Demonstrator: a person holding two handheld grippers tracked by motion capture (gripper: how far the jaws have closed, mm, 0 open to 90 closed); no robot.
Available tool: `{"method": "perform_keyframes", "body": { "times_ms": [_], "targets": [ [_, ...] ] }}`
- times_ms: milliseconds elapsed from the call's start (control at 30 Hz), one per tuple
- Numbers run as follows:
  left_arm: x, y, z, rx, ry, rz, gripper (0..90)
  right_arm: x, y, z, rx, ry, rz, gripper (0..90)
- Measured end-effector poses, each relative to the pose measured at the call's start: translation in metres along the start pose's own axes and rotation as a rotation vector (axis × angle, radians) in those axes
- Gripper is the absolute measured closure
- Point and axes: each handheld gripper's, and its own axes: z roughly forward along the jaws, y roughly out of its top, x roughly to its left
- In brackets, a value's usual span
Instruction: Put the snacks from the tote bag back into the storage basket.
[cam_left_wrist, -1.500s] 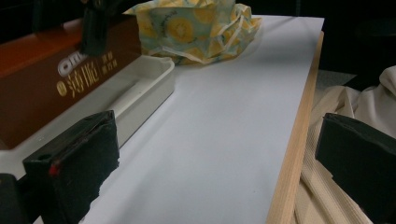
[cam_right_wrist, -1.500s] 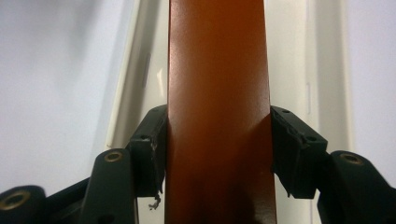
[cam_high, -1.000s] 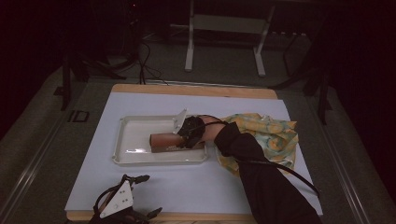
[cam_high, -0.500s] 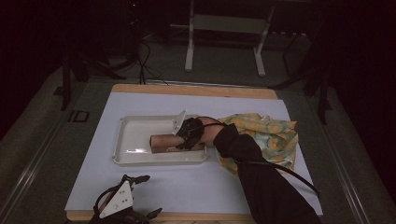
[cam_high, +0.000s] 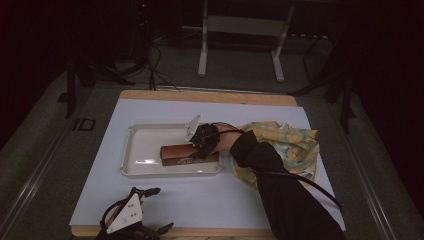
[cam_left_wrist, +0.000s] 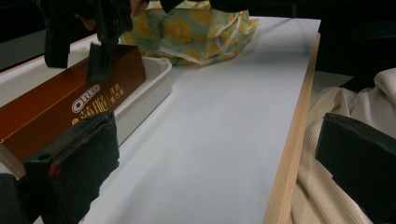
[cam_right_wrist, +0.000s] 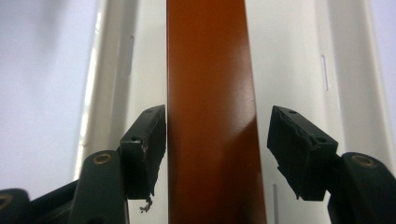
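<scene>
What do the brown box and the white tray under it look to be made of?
Brown box: seemingly printed cardboard with a slight sheen; sharp folded edges, logo lettering. White tray: likely moulded plastic, smooth and glossy, with rounded rim and highlights; enamelled metal can't be excluded.

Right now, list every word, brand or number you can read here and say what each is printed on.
"OREO": white lettering on the side of the brown box lying in the white tray.
Chinese characters beside it on the same box: too blurred to read.
Pale print on the box in the high view: too small to read.
</scene>
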Motion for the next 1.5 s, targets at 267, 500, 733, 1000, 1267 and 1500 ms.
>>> {"method": "perform_keyframes", "body": {
  "times_ms": [267, 500, 733, 1000, 1267, 1500],
  "targets": [
    [0.000, 0.000, 0.000, 0.003, 0.003, 0.001, 0.0, 0.002, 0.001, -0.020, 0.001, -0.011, 0.019, 38.9],
    [0.000, 0.000, 0.000, 0.005, 0.004, 0.001, 0.0, 0.004, 0.000, -0.033, 0.002, -0.019, 0.041, 40.3],
    [0.000, 0.000, 0.001, 0.006, 0.008, 0.000, 0.0, 0.008, -0.004, -0.056, -0.041, -0.033, 0.073, 30.9],
    [0.001, 0.000, 0.001, 0.008, 0.011, -0.001, 0.0, 0.008, -0.016, -0.081, -0.068, -0.079, 0.150, 15.8],
    [0.001, 0.000, 0.002, 0.008, 0.012, -0.004, 0.0, 0.010, -0.036, -0.099, -0.111, -0.125, 0.205, 10.7],
    [0.001, 0.000, 0.002, 0.006, 0.010, -0.007, 0.0, 0.013, -0.056, -0.116, -0.135, -0.174, 0.264, 13.9]
  ]
}}
